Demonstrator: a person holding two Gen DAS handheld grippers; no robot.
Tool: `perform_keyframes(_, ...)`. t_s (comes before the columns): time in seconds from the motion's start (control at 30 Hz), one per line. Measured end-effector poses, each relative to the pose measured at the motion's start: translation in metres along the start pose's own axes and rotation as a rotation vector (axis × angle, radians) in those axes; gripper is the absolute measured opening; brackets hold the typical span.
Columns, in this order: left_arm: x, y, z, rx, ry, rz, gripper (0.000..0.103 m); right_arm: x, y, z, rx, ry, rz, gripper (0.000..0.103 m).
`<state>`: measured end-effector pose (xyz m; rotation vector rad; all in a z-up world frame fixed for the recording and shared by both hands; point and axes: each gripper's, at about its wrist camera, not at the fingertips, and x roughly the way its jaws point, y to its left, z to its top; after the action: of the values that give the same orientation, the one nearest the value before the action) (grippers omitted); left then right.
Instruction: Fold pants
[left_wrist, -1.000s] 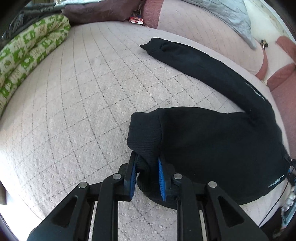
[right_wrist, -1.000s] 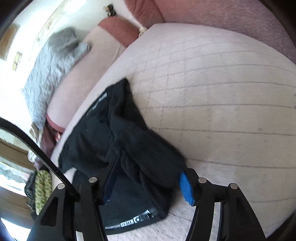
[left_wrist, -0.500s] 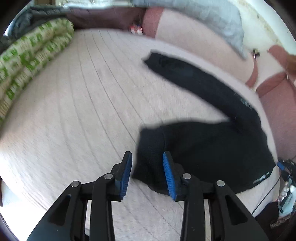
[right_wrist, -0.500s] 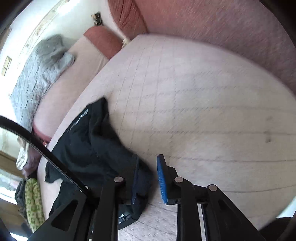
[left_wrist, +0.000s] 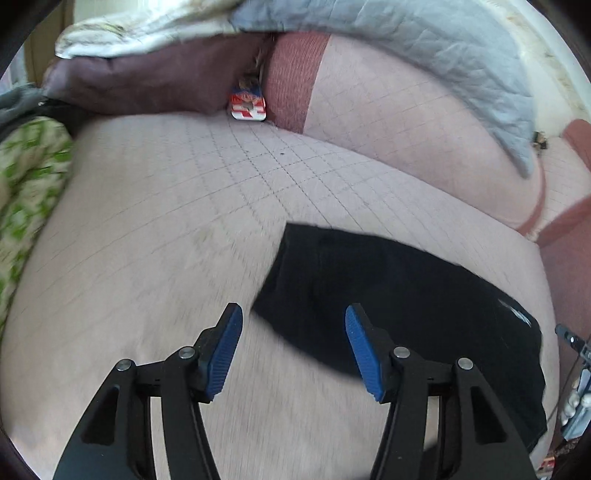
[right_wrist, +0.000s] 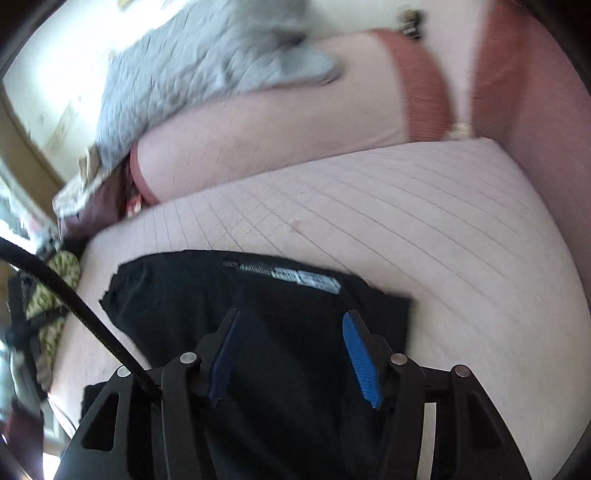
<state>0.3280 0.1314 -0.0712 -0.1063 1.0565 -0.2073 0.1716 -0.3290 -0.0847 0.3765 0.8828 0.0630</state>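
The black pants (left_wrist: 406, 306) lie folded flat on the quilted pale pink mattress (left_wrist: 166, 229). My left gripper (left_wrist: 293, 350) is open and empty, hovering over the pants' near left corner. In the right wrist view the pants (right_wrist: 258, 295) show a white printed label along the far edge. My right gripper (right_wrist: 290, 354) is open and empty, directly above the black cloth. Both views are blurred by motion.
A green patterned blanket (left_wrist: 26, 206) lies along the left edge. A dark maroon pillow (left_wrist: 140, 85), a red and white packet (left_wrist: 248, 105), a pink bolster (left_wrist: 406, 129) and a grey quilt (left_wrist: 424, 40) sit at the far side.
Both grippers have let go of the pants and opened wide. The pants now lie as a flat folded shape. Both cameras have swung to face the pillows.
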Motion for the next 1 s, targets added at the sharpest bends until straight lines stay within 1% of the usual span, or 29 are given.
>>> perform_keyframes(0.07,0.029,-0.001,0.016,0.005,0.028,0.001,0.057,0.022,0.003,0.014,-0.043,0.040,0.000,0.061)
perform_keyframes(0.1,0.042,-0.002,0.022,0.012,0.039,0.002,0.057,0.041,0.004,0.024,-0.071,0.072,0.001,0.061)
perform_keyframes(0.23,0.082,-0.008,0.037,0.048,0.077,0.004,0.058,0.088,0.004,0.039,-0.137,0.157,-0.001,0.061)
perform_keyframes(0.3,0.086,-0.013,0.042,0.090,0.055,0.010,0.072,0.106,0.001,0.043,-0.157,0.191,-0.005,0.062)
perform_keyframes(0.37,0.093,-0.022,0.047,0.120,0.056,0.012,0.076,0.117,0.001,0.044,-0.172,0.201,-0.013,0.064)
perform_keyframes(0.43,0.097,-0.030,0.048,0.153,0.055,0.030,0.076,0.121,0.004,0.045,-0.194,0.185,0.002,0.071)
perform_keyframes(0.47,0.098,-0.036,0.046,0.185,0.054,0.040,0.074,0.121,0.003,0.043,-0.197,0.184,0.005,0.073)
perform_keyframes(0.5,0.098,-0.042,0.043,0.220,0.045,0.056,0.057,0.122,0.004,0.042,-0.207,0.182,0.000,0.072)
perform_keyframes(0.53,0.096,-0.048,0.040,0.245,0.038,0.064,0.045,0.121,0.007,0.038,-0.227,0.178,-0.010,0.069)
perform_keyframes(0.57,0.093,-0.053,0.039,0.260,0.039,0.038,0.014,0.121,0.010,0.038,-0.242,0.176,-0.017,0.053)
perform_keyframes(0.6,0.089,-0.057,0.038,0.262,0.057,0.009,0.011,0.121,0.013,0.038,-0.239,0.175,-0.003,0.022)
perform_keyframes(0.63,0.086,-0.059,0.038,0.268,0.055,0.016,0.011,0.118,0.011,0.039,-0.221,0.179,0.005,0.012)
perform_keyframes(0.7,0.073,-0.065,0.037,0.289,0.022,0.044,0.011,0.112,0.009,0.040,-0.189,0.166,0.013,0.010)
perform_keyframes(0.73,0.067,-0.066,0.037,0.285,0.009,0.043,0.011,0.109,0.013,0.039,-0.189,0.156,0.009,0.010)
perform_keyframes(0.83,0.032,-0.065,0.032,0.265,-0.046,0.016,0.011,0.089,0.023,0.037,-0.193,0.120,0.002,0.009)
perform_keyframes(1.0,-0.031,-0.061,0.004,0.261,-0.124,-0.023,0.011,0.039,0.044,0.022,-0.227,0.073,-0.018,0.007)
